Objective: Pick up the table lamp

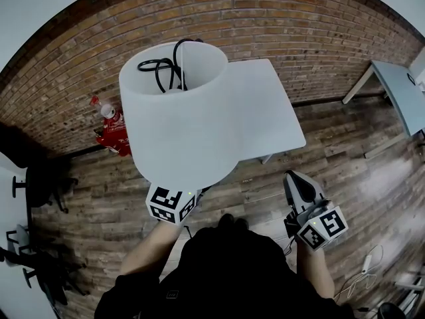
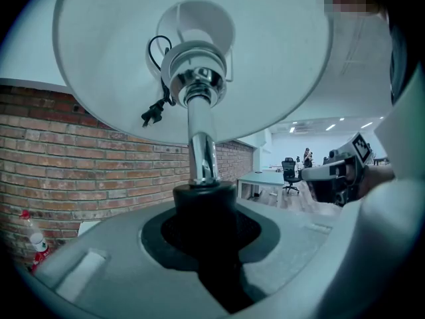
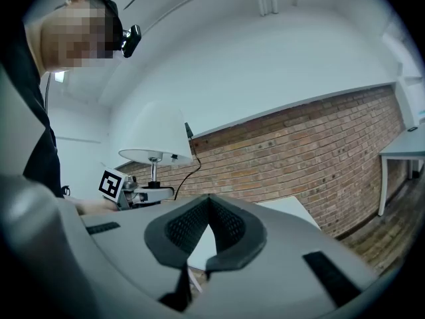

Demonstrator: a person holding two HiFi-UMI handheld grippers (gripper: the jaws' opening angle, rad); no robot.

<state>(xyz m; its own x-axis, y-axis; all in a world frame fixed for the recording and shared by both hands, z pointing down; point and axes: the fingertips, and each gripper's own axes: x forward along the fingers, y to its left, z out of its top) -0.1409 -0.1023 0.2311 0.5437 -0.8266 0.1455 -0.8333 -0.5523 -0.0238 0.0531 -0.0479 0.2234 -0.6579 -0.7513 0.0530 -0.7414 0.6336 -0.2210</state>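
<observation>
Left claw [image 2: 202, 221] clamped on the lamp's [image 1: 179, 111] stem [image 2: 201, 151]; right claw [image 3: 209, 208] closed, empty, at four o'clock.
Likely top-heavy, shade [image 2: 279, 58] flimsy, chrome slippery: hold the stem low.

Person: black top [image 1: 226, 278], forearms uncovered, black head camera [image 3: 133, 38]. Left tongs [image 2: 206, 234]: grey moulded shell, black ribbed pads, black-and-white marker cube [image 1: 171, 205]. Right tongs [image 3: 209, 228]: same grey shell, black pads, its own marker cube [image 1: 323, 228].
</observation>
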